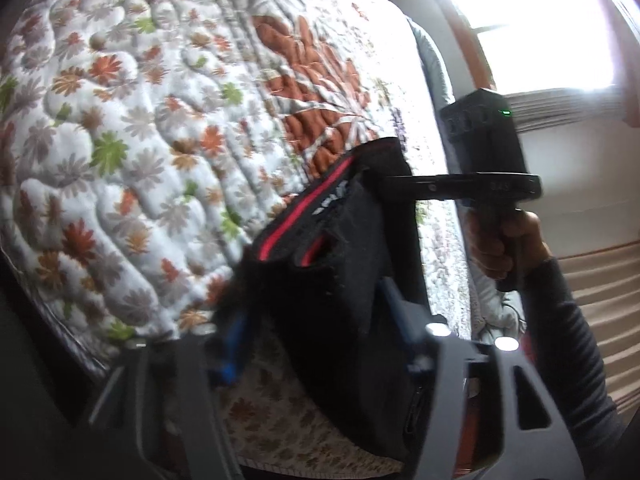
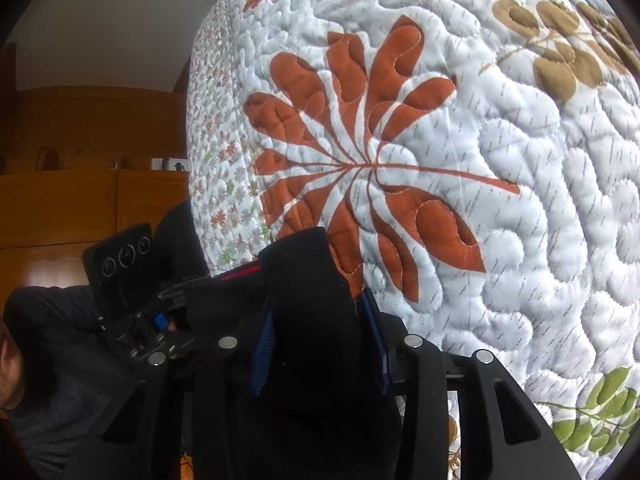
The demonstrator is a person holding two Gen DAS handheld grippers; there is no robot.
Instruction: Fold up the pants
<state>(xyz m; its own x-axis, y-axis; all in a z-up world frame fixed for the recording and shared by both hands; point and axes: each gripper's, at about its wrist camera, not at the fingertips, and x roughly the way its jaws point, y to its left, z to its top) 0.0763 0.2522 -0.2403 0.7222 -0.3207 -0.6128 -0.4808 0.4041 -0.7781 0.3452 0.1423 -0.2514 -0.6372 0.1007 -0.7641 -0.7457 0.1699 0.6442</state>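
Observation:
Black pants (image 1: 340, 280) with a red waistband stripe hang in the air above the quilted bed. My left gripper (image 1: 312, 320) is shut on one part of the waistband, the cloth bunched between its blue pads. My right gripper (image 2: 320, 344) is shut on the other part of the black pants (image 2: 304, 320); it also shows in the left wrist view (image 1: 384, 188), gripping the far corner of the waistband. The left gripper shows in the right wrist view (image 2: 168, 312) at lower left. The pant legs hang below, out of sight.
The bed is covered by a white quilt (image 1: 140, 120) with orange, green and grey flowers and a large orange leaf (image 2: 360, 168). A bright window (image 1: 540, 20) is at right. Wooden cabinets (image 2: 80, 200) stand beyond the bed.

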